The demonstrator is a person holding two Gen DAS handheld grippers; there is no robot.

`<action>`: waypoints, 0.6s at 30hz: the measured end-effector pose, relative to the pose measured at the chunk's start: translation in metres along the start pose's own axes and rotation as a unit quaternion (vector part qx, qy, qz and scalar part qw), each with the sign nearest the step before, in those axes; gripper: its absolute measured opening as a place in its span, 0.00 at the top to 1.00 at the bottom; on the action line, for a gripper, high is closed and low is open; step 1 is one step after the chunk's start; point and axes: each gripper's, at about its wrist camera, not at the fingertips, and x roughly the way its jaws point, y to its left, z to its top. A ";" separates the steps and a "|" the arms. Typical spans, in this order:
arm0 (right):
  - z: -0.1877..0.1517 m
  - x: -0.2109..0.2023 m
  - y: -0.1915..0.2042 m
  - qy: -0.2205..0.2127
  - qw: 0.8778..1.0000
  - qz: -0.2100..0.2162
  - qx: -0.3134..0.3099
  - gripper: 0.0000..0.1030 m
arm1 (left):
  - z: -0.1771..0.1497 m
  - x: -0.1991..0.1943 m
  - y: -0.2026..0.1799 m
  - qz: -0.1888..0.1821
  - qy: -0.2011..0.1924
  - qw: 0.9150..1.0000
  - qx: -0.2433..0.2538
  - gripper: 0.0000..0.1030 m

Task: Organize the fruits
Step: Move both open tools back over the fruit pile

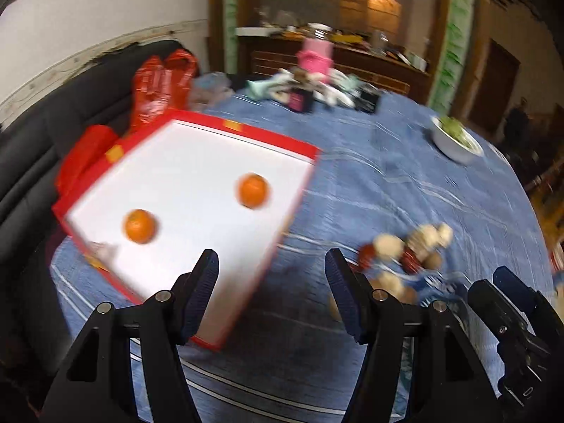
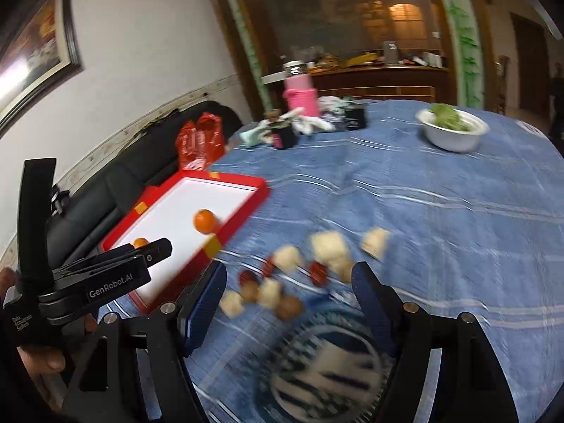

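A red-rimmed white tray (image 1: 268, 137) (image 2: 243, 179) lies at the table's left edge with two oranges in it (image 1: 140, 226) (image 1: 252, 190) (image 2: 205, 221). A loose pile of small pale, red and brown fruits (image 1: 409, 250) (image 2: 292, 275) sits on the blue cloth to the tray's right. A blue-and-white patterned plate (image 2: 328, 363) lies just in front of the pile. My left gripper (image 1: 271, 261) hangs open over the tray's near corner, nothing between its fingers. My right gripper (image 2: 289, 271) stands open above the plate, short of the pile, holding nothing.
A white bowl of greens (image 1: 454, 141) (image 2: 453, 130) stands at the far right of the table. A pink bottle (image 2: 299, 91) and small clutter sit at the back. Red plastic bags (image 1: 162, 84) rest on a black sofa (image 1: 53, 112) left of the table.
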 end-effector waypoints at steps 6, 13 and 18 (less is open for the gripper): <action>-0.021 -0.026 -0.031 -0.002 0.999 -0.021 0.031 0.27 | -0.021 0.004 -0.026 -0.021 0.020 0.999 0.029 0.40; 0.017 -0.015 -0.086 0.009 0.996 -0.073 0.056 0.24 | 0.001 0.011 -0.090 -0.086 0.038 0.991 0.090 0.40; 0.041 0.027 -0.161 0.072 0.974 -0.186 0.111 0.25 | 0.015 0.034 -0.173 -0.129 0.055 0.974 0.180 0.32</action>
